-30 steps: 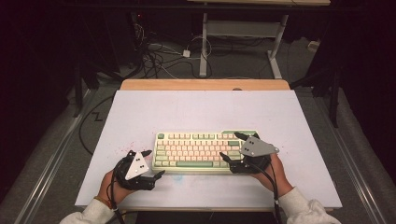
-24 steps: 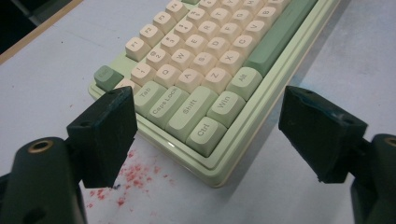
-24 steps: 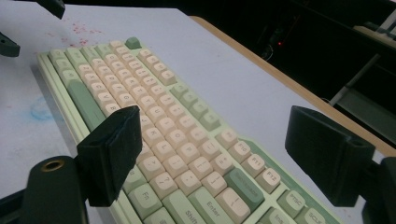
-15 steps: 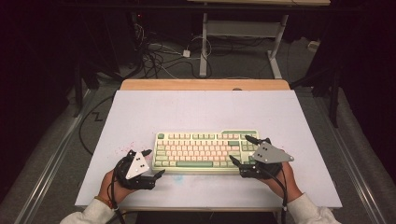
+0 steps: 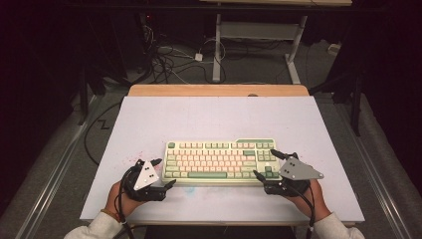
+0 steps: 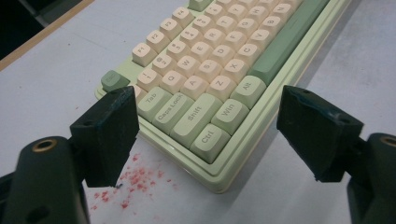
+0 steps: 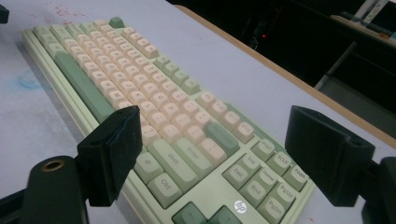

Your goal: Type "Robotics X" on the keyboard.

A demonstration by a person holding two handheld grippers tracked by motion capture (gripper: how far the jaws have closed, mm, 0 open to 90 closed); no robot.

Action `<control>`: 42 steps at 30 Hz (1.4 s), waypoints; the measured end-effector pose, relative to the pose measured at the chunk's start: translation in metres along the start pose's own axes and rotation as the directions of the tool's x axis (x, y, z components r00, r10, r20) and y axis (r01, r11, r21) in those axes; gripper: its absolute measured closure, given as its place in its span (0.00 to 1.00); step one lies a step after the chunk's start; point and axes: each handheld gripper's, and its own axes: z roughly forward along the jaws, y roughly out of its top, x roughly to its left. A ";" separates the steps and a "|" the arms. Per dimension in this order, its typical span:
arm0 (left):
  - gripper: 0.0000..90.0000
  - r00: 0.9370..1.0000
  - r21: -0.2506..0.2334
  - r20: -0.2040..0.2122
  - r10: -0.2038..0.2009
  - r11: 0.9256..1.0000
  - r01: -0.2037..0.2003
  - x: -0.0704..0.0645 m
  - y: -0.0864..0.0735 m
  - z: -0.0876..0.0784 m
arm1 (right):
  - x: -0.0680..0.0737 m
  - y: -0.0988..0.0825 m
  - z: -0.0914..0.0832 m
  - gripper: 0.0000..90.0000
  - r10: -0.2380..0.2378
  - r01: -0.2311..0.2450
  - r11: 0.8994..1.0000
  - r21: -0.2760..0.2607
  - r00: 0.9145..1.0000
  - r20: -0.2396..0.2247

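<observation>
- High view: one keyboard point(image 5: 221, 159) lies at the near middle of the white table point(image 5: 209, 114). The left gripper point(image 5: 163, 173) sits just off its left end and the right gripper point(image 5: 264, 164) at its right end, two grippers in all, each with jaws spread and holding nothing.
- Left gripper view: the wide-open jaws frame the keyboard's near-left corner point(image 6: 210, 154), beside a patch of red specks point(image 6: 135, 179). This looks like the approach to a two-ended grasp.
- Right gripper view: the jaws stand wide apart over the right-hand keys point(image 7: 187, 158). The next move likely calls for both grippers to straddle the edges and close evenly.
</observation>
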 end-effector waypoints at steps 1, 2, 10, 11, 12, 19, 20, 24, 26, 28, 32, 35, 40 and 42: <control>0.23 1.000 0.000 -0.001 -0.001 1.000 0.001 0.000 0.000 0.000 | 0.000 -0.001 -0.001 0.22 0.001 -0.001 1.000 0.002 1.000 0.001; 0.23 1.000 0.000 -0.002 -0.003 1.000 0.003 0.000 0.000 0.000 | 0.000 -0.002 -0.002 0.22 0.003 -0.003 1.000 0.002 1.000 0.000; 0.24 1.000 -0.009 -0.003 -0.017 1.000 0.017 0.002 0.001 -0.002 | 0.000 -0.011 -0.007 0.22 0.008 -0.009 1.000 0.021 1.000 0.003; 0.24 1.000 -0.010 -0.004 -0.018 1.000 0.018 0.002 0.001 -0.002 | 0.001 -0.012 -0.008 0.22 0.006 -0.006 1.000 0.023 1.000 0.005; 0.24 1.000 -0.010 -0.004 -0.018 1.000 0.018 0.002 0.001 -0.002 | 0.001 -0.013 -0.008 0.22 0.007 -0.007 1.000 0.023 1.000 0.003; 0.26 0.999 -0.009 -0.011 -0.038 0.999 0.038 0.003 0.005 -0.002 | 0.004 -0.020 -0.013 0.22 0.017 -0.017 0.999 0.041 1.000 -0.005; 0.27 0.999 -0.010 -0.014 -0.045 0.999 0.045 0.003 0.005 -0.002 | 0.004 -0.021 -0.014 0.22 0.015 -0.015 0.999 0.044 1.000 -0.005; 0.32 0.998 -0.024 -0.016 -0.065 0.998 0.065 0.004 0.008 -0.002 | 0.006 -0.023 -0.016 0.21 0.016 -0.016 0.999 0.048 1.000 -0.004; 0.35 0.998 -0.020 -0.018 -0.067 0.998 0.067 0.005 0.011 -0.002 | 0.006 -0.023 -0.017 0.21 0.018 -0.018 0.999 0.046 1.000 -0.002; 0.42 0.997 -0.005 -0.024 -0.073 0.997 0.073 0.005 0.015 0.001 | 0.006 -0.023 -0.016 0.21 0.016 -0.016 0.999 0.047 1.000 -0.001; 0.63 0.998 0.012 -0.004 -0.059 0.998 0.059 0.006 0.024 0.005 | 0.007 -0.023 -0.015 0.21 0.015 -0.015 0.999 0.049 1.000 -0.005; 0.73 0.998 0.022 0.012 -0.056 0.998 0.056 0.007 0.031 0.009 | 0.008 -0.023 -0.014 0.21 0.005 -0.005 0.999 0.051 1.000 -0.006; 0.90 0.998 0.037 0.045 -0.049 0.998 0.047 0.008 0.039 0.015 | 0.008 -0.024 -0.013 0.21 0.005 -0.005 0.998 0.055 1.000 -0.008; 0.95 0.998 0.054 0.057 -0.035 0.998 0.032 0.008 0.041 0.017 | 0.008 -0.024 -0.013 0.21 0.005 -0.005 0.998 0.058 1.000 -0.010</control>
